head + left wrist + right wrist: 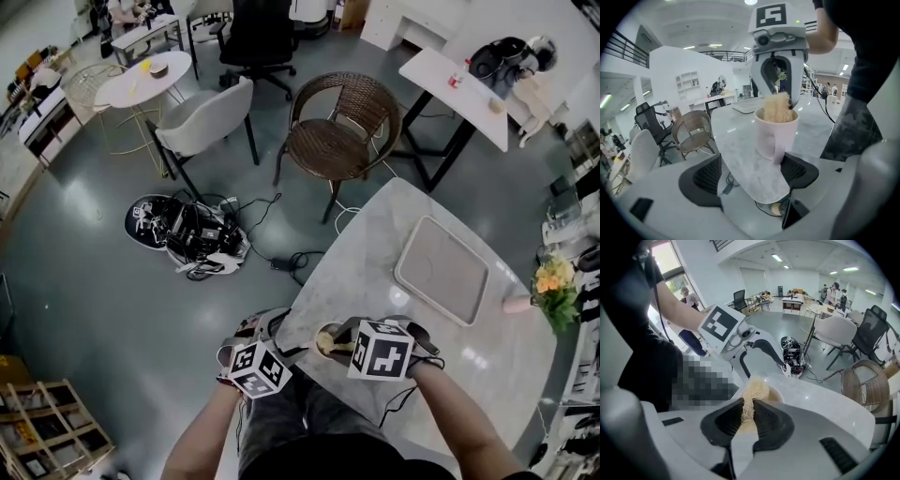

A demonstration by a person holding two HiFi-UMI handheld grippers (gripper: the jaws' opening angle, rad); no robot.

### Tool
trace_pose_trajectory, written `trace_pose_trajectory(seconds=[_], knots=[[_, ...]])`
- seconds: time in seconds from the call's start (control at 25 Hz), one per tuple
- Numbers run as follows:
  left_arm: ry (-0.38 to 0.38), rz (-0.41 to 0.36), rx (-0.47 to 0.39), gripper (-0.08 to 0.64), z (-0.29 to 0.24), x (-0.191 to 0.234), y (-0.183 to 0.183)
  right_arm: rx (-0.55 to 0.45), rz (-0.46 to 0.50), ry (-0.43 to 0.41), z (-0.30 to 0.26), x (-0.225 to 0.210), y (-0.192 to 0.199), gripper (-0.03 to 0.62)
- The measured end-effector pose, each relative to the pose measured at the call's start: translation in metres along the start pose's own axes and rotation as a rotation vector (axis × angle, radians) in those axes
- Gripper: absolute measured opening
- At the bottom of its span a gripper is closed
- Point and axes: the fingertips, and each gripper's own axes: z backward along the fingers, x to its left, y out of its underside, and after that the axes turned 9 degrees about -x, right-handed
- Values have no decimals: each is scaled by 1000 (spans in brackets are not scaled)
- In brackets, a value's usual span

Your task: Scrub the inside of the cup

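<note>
pale cup [774, 133] stands at the near edge of the marble table [375, 234], handle toward the left gripper [752, 171]. its jaws are wide, the cup just ahead between them; cannot tell if they touch. right gripper [747, 405] jaws narrow, pinching a tan fibrous scrubber [751, 394] that is pushed into the cup mouth. grey tray [441, 270] toward the far edge.

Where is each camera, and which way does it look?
Head view: on the person's head, looking down at the table; both arms show.
Left gripper view: on the left gripper, facing the cup; open jaws show.
Right gripper view: on the right gripper, above the cup; jaws pinch the scrubber.
All three share the cup.
</note>
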Motion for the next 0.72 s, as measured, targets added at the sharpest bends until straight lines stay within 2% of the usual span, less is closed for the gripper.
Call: trace_pose_trajectory(seconds=[0.2, 0.28, 0.44, 0.6, 0.72], knots=[[-24, 31, -4, 406, -8, 25, -4, -35, -48, 26, 9, -1, -4, 60], [-31, 55, -12, 406, -8, 29, -4, -27, -24, 69, 12, -7, -1, 60], [-31, 139, -23, 408, 4, 13, 5, 49, 161, 149, 10, -13, 5, 60], [-44, 164, -25, 411, 15, -22, 4, 138, 337, 168, -3, -13, 10, 60], [-59, 195, -24, 416, 12, -49, -7, 209, 430, 162, -13, -14, 16, 60]])
